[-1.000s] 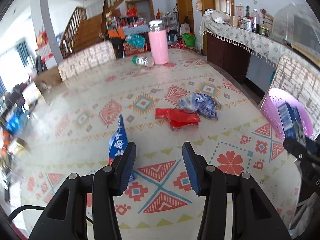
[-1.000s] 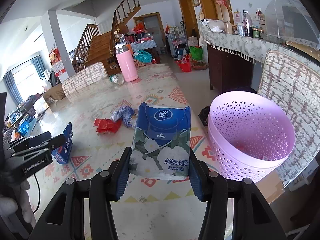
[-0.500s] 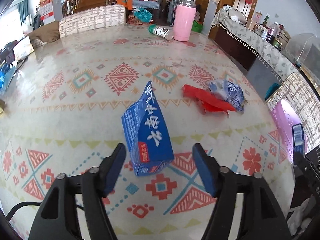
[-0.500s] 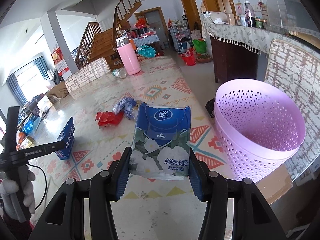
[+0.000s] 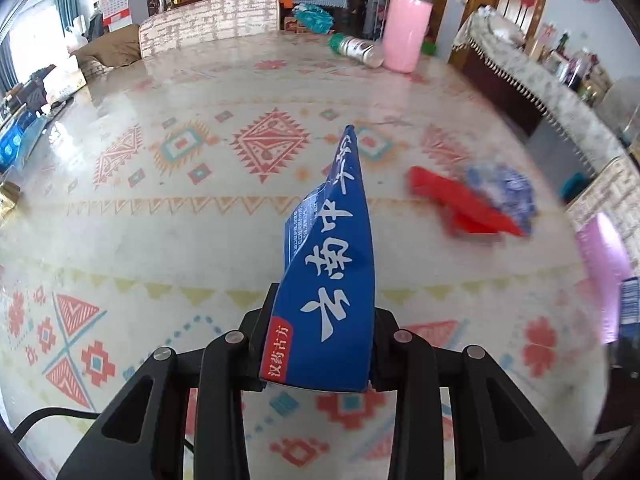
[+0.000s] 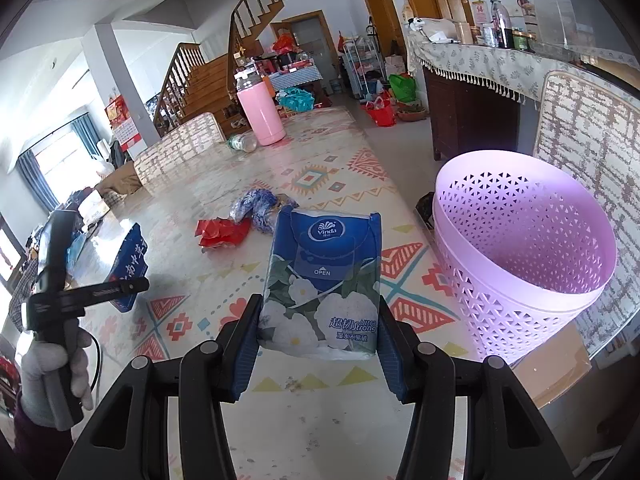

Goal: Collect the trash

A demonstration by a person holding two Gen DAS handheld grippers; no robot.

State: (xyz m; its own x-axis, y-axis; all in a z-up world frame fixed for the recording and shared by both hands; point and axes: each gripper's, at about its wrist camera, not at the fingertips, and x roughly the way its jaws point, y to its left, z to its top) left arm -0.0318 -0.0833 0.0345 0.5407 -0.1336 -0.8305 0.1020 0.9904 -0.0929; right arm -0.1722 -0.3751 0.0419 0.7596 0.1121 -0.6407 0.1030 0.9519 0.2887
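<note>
My left gripper is shut on a blue box with white Chinese characters, which points away over the patterned table. The box and the left gripper also show in the right wrist view. My right gripper is shut on a blue Vinda tissue pack, held above the table's right edge, left of the pink perforated basket. A red wrapper and a crumpled blue-white wrapper lie on the table to the right of the box.
A tall pink bottle and a lying clear bottle with a green cap are at the table's far end. Woven chair backs stand behind the table and behind the basket. A sideboard with a fringed cloth is on the right.
My left gripper moved forward over the blue box and closed on it. My right gripper kept the tissue pack and shifted slightly toward the basket.
</note>
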